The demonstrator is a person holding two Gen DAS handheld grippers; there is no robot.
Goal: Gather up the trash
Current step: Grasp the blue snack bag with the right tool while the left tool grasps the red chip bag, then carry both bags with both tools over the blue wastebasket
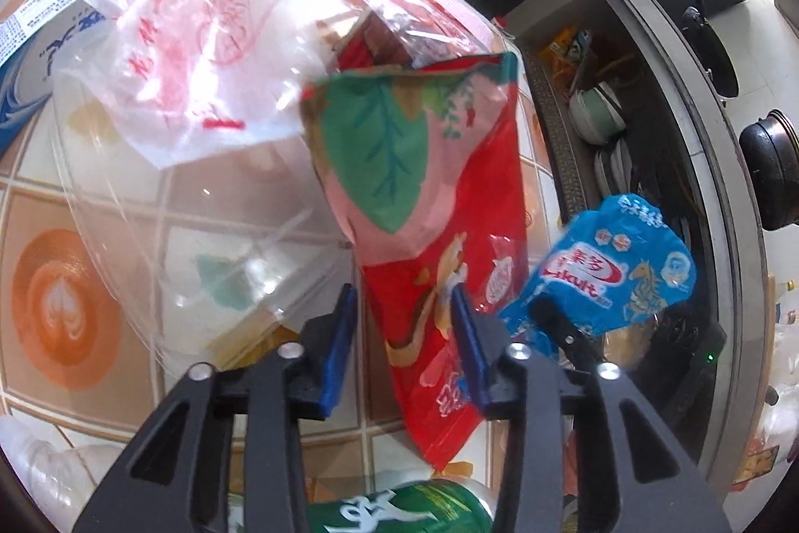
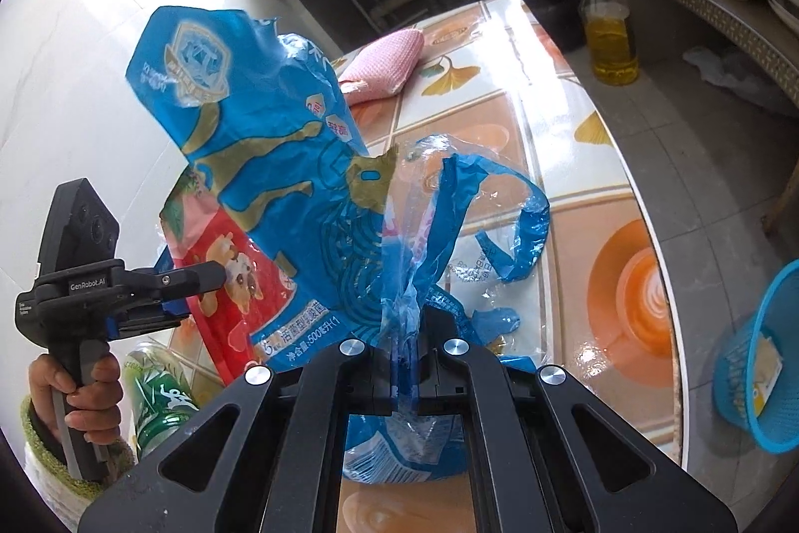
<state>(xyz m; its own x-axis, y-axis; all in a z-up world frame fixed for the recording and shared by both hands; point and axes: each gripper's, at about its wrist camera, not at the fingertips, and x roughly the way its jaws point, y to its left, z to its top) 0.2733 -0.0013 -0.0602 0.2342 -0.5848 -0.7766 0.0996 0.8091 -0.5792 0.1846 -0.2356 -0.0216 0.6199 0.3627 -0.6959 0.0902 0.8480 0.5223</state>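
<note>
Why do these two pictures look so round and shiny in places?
Left wrist view: the fisheye lens bends the tabletop tile lines into curves, corners go black, and the clear plastic bag washes out under window glare. Right wrist view: the same bulge, sunlight glares on the table, while the blue wrapper stays sharp.

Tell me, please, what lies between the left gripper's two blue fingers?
The lower part of the red snack bag hangs between the left gripper's fingers, seen best in the left wrist view.
</note>
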